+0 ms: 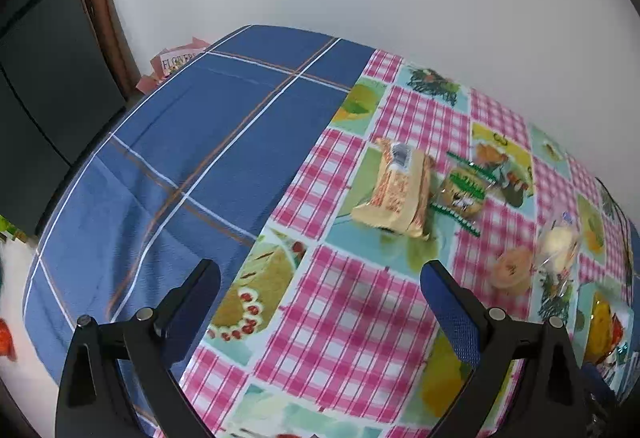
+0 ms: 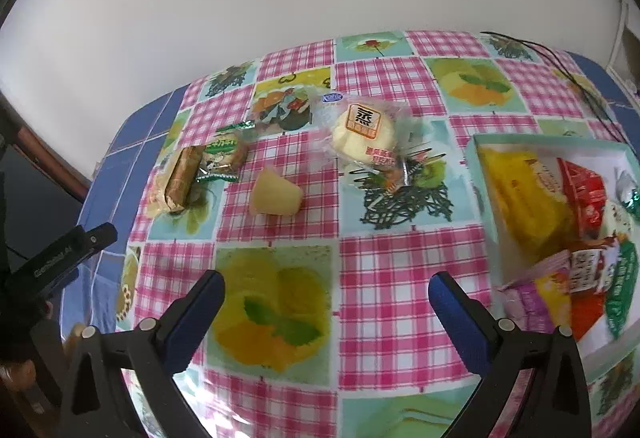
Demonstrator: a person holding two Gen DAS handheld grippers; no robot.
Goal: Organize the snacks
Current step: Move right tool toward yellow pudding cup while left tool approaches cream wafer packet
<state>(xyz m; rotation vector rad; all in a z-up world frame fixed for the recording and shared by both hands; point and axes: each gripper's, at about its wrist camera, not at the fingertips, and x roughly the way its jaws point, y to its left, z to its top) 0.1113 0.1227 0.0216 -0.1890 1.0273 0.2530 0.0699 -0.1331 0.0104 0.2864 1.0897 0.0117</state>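
Four snacks lying loose on the checked tablecloth (image 2: 384, 262), others already sitting in the box (image 2: 486, 197).

Steamed bun (image 2: 362, 135), jelly cup (image 2: 275, 193), green-wrapped biscuit (image 2: 224, 153) and yellow wafer pack (image 2: 176, 181) are resting left of the box; left gripper (image 1: 320, 278) and right gripper (image 2: 326, 288) are hovering released, holding nothing.

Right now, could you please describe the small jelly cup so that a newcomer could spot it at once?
Start at the white box of snacks on the checked tablecloth, then look left past the clear-wrapped steamed bun. The jelly cup lies on its side on a pink square. Unlike the loose snacks around it, it is a plain pale-yellow tapered tub with no printed wrapper.
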